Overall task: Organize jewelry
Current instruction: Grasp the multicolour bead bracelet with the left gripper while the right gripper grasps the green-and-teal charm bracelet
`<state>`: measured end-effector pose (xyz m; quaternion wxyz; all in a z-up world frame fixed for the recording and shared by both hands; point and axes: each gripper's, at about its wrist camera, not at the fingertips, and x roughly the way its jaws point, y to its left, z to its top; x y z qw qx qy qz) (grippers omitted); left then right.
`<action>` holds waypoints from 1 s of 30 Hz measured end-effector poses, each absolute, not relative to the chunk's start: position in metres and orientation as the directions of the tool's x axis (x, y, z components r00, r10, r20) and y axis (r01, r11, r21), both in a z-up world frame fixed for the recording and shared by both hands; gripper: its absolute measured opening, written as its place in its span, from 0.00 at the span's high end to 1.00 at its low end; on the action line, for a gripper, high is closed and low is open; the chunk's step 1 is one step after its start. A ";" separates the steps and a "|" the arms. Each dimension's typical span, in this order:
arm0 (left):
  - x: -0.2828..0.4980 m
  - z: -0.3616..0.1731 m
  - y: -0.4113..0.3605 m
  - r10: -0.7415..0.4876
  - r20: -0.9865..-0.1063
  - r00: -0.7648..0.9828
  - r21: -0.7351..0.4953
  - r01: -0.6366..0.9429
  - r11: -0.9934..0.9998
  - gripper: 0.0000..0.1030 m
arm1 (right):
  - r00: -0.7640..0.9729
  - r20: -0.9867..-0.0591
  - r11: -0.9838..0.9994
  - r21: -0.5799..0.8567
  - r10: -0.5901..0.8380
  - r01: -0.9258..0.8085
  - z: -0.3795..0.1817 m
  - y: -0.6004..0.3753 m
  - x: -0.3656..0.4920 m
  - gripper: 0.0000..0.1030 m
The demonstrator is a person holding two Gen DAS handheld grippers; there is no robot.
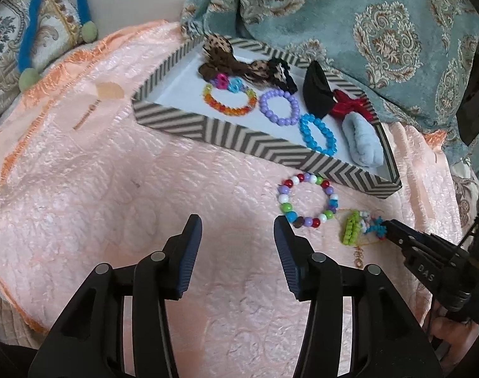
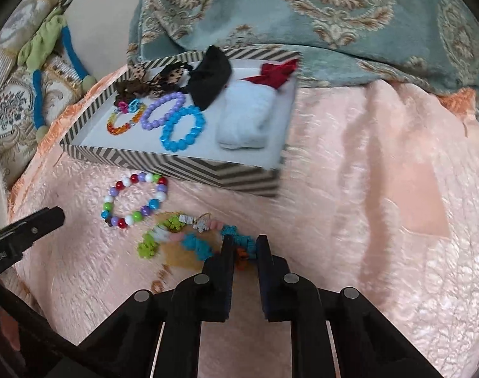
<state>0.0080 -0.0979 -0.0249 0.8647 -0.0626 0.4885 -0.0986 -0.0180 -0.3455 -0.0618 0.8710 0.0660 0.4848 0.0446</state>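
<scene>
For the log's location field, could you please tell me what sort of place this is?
Probably a bedroom, worked on a bed: a peach quilt serves as the surface, a teal damask blanket is heaped behind the striped tray, and an embroidered cushion sits at the side.

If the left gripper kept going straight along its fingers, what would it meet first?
Probably the bare pink quilted bedspread. The open left gripper points between nothing, and beyond lies the striped cardboard tray. The multicoloured bead bracelet sits right of that line; depth is unclear.
</scene>
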 end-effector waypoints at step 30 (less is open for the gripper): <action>0.048 -0.043 -0.128 -0.364 -0.839 0.405 -0.332 0.150 0.931 0.92 | 0.626 -0.733 0.944 0.330 0.266 -0.015 -0.034 -0.363 -0.040 0.87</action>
